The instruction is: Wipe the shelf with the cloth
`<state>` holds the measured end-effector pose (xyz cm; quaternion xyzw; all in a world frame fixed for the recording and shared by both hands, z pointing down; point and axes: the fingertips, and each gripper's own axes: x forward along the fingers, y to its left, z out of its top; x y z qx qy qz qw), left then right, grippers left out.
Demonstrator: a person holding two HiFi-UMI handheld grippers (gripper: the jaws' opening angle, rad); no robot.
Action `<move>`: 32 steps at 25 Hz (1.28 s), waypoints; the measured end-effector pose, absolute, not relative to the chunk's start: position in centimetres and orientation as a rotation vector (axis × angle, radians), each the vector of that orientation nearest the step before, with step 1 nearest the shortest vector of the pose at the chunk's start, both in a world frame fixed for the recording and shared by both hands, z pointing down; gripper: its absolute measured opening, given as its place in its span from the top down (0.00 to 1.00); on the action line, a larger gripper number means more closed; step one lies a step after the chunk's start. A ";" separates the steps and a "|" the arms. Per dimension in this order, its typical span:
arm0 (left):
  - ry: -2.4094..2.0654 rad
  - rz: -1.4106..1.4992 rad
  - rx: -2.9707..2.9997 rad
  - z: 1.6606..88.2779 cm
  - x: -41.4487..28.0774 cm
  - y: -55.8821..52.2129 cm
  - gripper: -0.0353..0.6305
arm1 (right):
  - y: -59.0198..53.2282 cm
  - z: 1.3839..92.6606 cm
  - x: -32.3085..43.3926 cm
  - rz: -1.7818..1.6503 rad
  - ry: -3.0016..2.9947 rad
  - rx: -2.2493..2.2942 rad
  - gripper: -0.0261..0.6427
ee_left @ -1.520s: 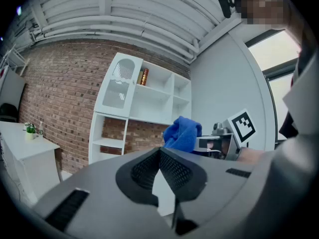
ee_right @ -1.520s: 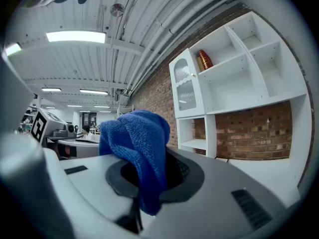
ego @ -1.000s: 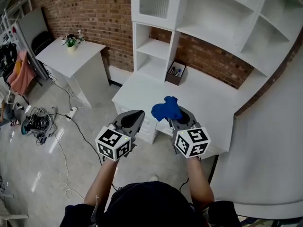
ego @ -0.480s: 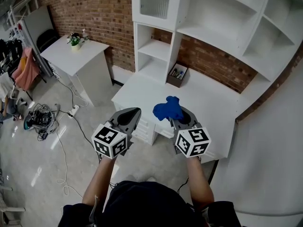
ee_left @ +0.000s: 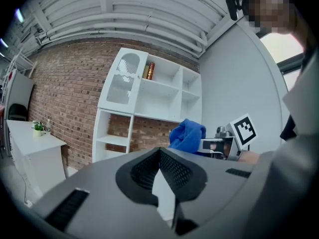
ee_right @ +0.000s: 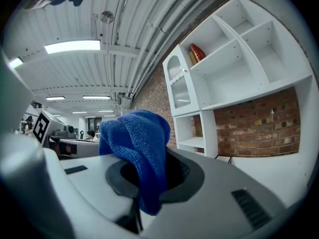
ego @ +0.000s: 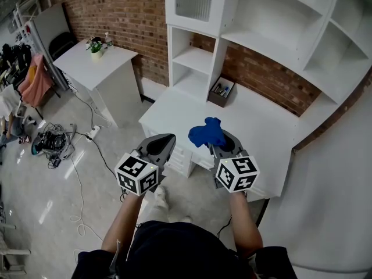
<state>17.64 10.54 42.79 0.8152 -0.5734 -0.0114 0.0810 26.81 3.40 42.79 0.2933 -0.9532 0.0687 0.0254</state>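
The blue microfibre cloth (ego: 206, 133), bunched into a lump, is pinched between the closed jaws of the right tool (ego: 223, 146) and bulges above them. The white open-compartment shelf unit (ego: 195, 58) stands upright ahead of that tool.

Centre of the head view: cloth (ego: 206, 133), solid deep blue with a fine looped weave, set against the grey right gripper (ego: 224, 146). The left gripper (ego: 164, 144) is the same grey, black and ribbed on its inner faces. Both bear black-and-white square markers. Upper right: shelf unit (ego: 273, 34), plain white, before a red-brown brick wall (ego: 116, 16) with pale mortar lines. Upper left: white side table (ego: 96, 68), green plant (ego: 95, 45). Left edge: pink and orange garments (ego: 35, 83). Lower left: floor (ego: 52, 196), glossy pale grey.
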 end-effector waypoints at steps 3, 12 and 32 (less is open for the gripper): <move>-1.707 -0.044 2.437 43.0 17.4 10.0 0.92 | 2.9 43.1 26.5 0.220 -2.942 0.906 0.87; -1.677 -0.060 2.427 43.8 15.8 8.4 0.92 | 1.4 43.2 24.6 0.229 -2.940 0.910 0.87; -1.597 -0.079 2.472 42.6 10.4 -0.3 0.92 | -6.5 42.0 19.0 0.199 -2.933 0.992 0.87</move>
